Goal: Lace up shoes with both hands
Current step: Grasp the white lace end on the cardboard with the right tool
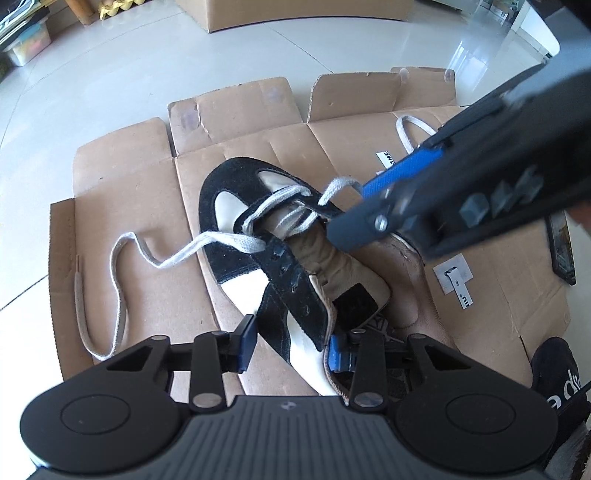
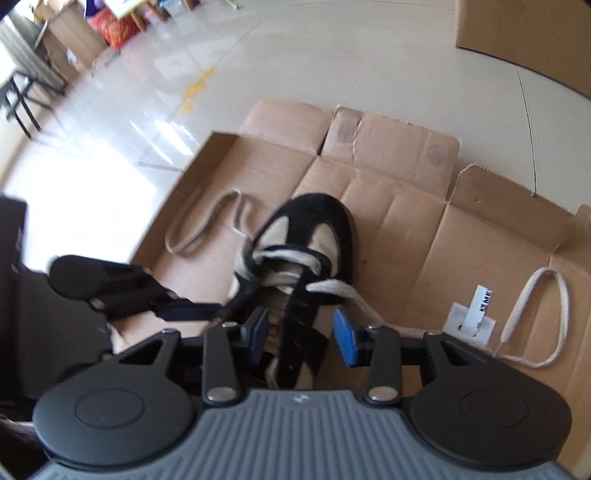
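A black and cream shoe (image 1: 221, 206) lies on flattened cardboard (image 1: 129, 166), toe pointing away, with a white lace (image 1: 207, 242) crossed through its front eyelets. My left gripper (image 1: 293, 347) straddles the shoe's left side wall, one pad outside and one inside, and seems to press on it. My right gripper (image 2: 301, 332) reaches in from the right (image 1: 354, 210). It is open and straddles the right eyelet flap (image 2: 299, 317), with gaps on both sides. The lace (image 2: 332, 288) runs past its right pad. The free lace ends lie looped at the left (image 1: 118, 288) and right (image 2: 554, 314).
A white tag (image 1: 454, 280) and a dark phone (image 1: 561, 251) lie on the cardboard to the right. Cardboard boxes (image 1: 295, 14) (image 2: 524, 29) stand on the tiled floor beyond. A plastic bin (image 1: 26, 48) sits far left. A black item with white lettering (image 1: 554, 369) is at bottom right.
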Demonstrator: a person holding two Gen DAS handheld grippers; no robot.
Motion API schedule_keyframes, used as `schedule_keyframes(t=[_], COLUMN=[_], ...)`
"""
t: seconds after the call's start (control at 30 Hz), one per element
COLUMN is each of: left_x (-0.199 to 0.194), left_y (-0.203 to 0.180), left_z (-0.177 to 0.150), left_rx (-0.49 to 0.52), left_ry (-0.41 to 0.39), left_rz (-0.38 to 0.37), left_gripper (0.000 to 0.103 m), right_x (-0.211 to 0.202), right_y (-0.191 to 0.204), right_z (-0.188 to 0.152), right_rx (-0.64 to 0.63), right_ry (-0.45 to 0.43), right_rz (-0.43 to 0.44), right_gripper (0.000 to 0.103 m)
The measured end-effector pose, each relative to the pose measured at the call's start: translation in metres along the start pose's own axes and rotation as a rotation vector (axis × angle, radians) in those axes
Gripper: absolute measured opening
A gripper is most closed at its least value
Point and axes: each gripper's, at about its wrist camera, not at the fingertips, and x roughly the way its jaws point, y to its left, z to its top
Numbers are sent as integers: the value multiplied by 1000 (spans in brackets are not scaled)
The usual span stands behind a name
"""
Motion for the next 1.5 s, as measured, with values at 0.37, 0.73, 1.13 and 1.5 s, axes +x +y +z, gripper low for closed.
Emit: schedule_keyframes(t=[0.37, 0.73, 1.13, 1.5], left_x=[5, 9, -4, -3], left_y=[5, -8, -5, -2], left_z=[4, 15, 10, 9], left_rx=[8, 73, 45, 33], left_ry=[-36, -33, 0, 9], left_rz=[-39, -30, -53, -46], left_gripper=[36, 43, 65, 65], right_x=[-6, -23, -24, 18], right_y=[0, -20, -67, -89], right_z=[-11, -21, -60, -53], right_rx=[-28, 25, -422, -973], right_ry=[-26, -33, 3, 101], right_rz=[-50, -6, -230, -388], right_gripper=[8, 34, 58, 24])
